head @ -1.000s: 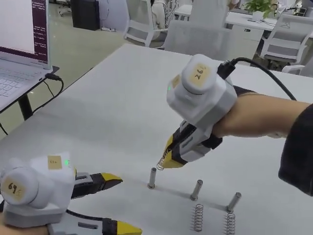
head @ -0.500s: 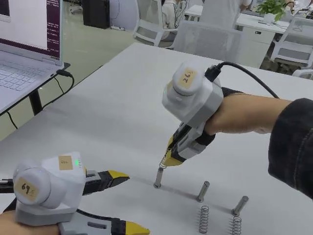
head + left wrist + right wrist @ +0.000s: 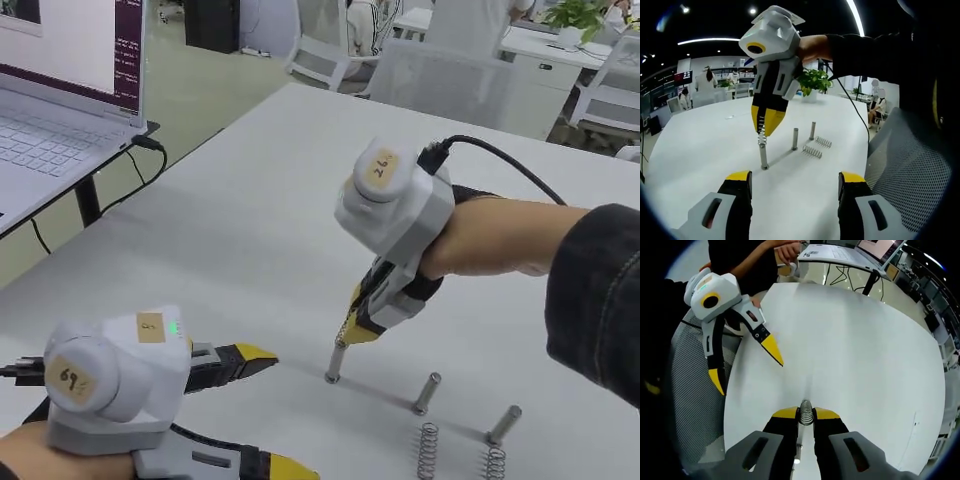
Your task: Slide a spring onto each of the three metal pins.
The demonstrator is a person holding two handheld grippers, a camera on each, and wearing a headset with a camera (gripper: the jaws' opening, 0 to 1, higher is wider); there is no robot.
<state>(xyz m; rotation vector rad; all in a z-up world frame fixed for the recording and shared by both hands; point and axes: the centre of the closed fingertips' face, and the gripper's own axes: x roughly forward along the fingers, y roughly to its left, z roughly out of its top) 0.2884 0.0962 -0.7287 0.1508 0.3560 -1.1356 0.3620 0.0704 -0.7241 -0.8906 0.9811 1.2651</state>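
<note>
Now our right tool (image 3: 350, 334) pinches the spring (image 3: 760, 131), which we judge light, soft and easily bent, by its upper coils right over the end pin (image 3: 335, 362), while our left tool (image 3: 795, 180) hangs wide open above the tabletop (image 3: 230, 230).

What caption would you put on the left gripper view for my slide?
Right gripper holds a spring at the top of a metal pin.

open laptop (image 3: 60, 100), mesh office chair (image 3: 440, 85), potted plant (image 3: 575, 15), white table (image 3: 230, 200)
</note>
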